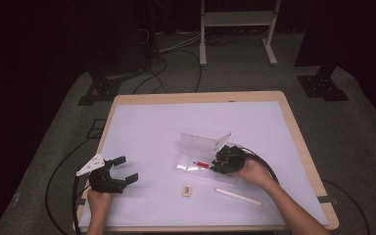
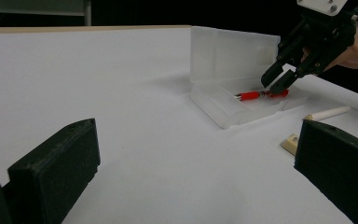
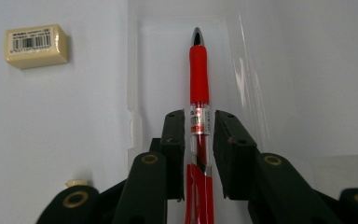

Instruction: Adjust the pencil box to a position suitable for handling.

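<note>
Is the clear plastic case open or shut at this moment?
Open. The clear plastic case has its lid standing upright behind the tray, and the red pen lies in the tray.

Lab recording bay: dark curtained surround, grey carpet (image 1: 362,132), loose cables (image 1: 176,58), stand feet (image 1: 323,88), white-covered worktop (image 1: 152,122).

Pen (image 3: 199,79): red grip, clear barrel with printed band, silver tip. Case (image 2: 235,60): frosted translucent plastic, lid and tray alike. Eraser (image 3: 36,45): cream, black barcode on white label. Stick (image 1: 238,197) near right: off-white. Counter (image 1: 147,132): white sheet, light wood edge. Both grippers, left gripper (image 1: 120,171) and right gripper (image 2: 276,80): black jaws, pale grey top plates, brass-coloured rivets on right one.
</note>
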`<state>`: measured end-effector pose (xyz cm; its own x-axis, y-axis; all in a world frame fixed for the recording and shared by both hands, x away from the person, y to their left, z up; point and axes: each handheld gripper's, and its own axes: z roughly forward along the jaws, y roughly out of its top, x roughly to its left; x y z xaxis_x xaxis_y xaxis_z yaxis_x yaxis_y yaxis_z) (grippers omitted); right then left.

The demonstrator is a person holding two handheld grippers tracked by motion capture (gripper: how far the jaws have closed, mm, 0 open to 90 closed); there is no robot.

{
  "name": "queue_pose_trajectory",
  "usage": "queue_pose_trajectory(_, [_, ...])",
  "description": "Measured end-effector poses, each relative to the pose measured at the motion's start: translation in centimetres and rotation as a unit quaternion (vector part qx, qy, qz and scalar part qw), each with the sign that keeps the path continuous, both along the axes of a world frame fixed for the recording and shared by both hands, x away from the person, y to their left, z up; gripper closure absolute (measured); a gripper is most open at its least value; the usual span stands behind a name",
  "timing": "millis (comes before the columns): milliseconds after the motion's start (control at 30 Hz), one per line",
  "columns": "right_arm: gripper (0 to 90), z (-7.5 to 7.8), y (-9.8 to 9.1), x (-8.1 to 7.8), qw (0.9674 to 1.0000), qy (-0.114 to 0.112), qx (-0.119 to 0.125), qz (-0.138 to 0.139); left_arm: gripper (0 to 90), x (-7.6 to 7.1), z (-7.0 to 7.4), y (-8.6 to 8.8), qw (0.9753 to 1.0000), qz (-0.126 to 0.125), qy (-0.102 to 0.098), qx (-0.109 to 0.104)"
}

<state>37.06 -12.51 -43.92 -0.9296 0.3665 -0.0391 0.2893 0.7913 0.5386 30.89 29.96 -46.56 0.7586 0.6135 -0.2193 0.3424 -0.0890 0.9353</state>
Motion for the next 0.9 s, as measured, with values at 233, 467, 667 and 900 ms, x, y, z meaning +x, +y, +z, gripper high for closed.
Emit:
queue_pose_trajectory(233, [70.2,0.7,-0.6,-0.4,0.9999,0.002,0.014,-0.001,0.0,0.0,0.0,0.0,1.0000,0.000,0.001,0.000])
queue_pose_trajectory(467, [67.4,1.2,-1.0,-0.8,0.9997,0.002,0.026,0.000,0.0,0.0,0.0,0.0,1.0000,0.001,0.001,-0.001])
queue_pose_trajectory(667, [64.5,1.6,-1.5,-1.2,0.9993,0.004,0.036,-0.007,0.0,0.0,0.0,0.0,1.0000,0.001,0.001,-0.001])
queue_pose_trajectory(900, [62.3,2.0,-2.1,-1.7,0.9989,0.005,0.045,-0.009,0.0,0.0,0.0,-0.1,1.0000,0.001,0.001,-0.001])
